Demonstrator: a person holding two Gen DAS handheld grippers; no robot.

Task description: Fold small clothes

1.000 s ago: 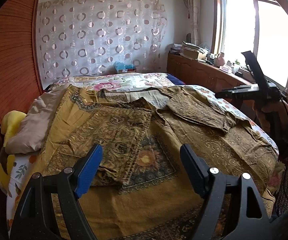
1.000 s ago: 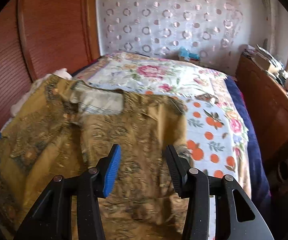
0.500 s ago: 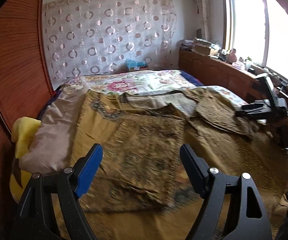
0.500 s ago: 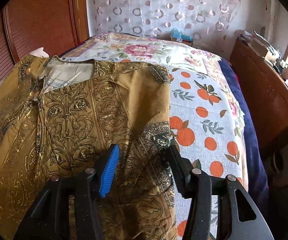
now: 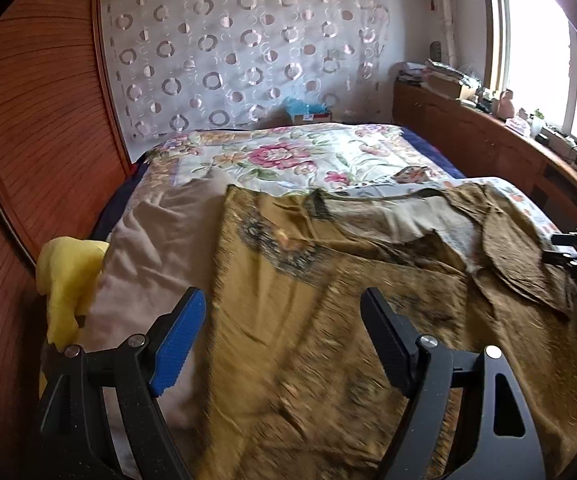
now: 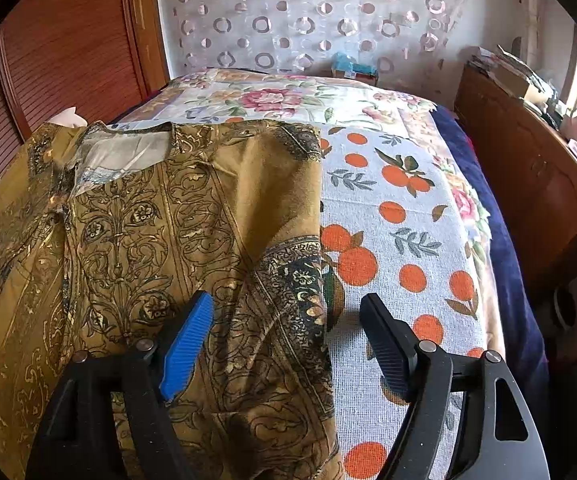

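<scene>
Straddling the garment (image 6: 192,216) edge at lower centre, the right gripper (image 6: 288,340) gapes, nearer than the open, empty left gripper (image 5: 280,340).

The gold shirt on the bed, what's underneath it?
The gold shirt lies on a white cloth with oranges at its right edge and a beige blanket at its left. What lies under its middle is covered.

No text, label, brand or number can be read in either view (the small box (image 5: 308,114) at 12 o'clock, behind the bed, is too blurred to tell any print).
</scene>
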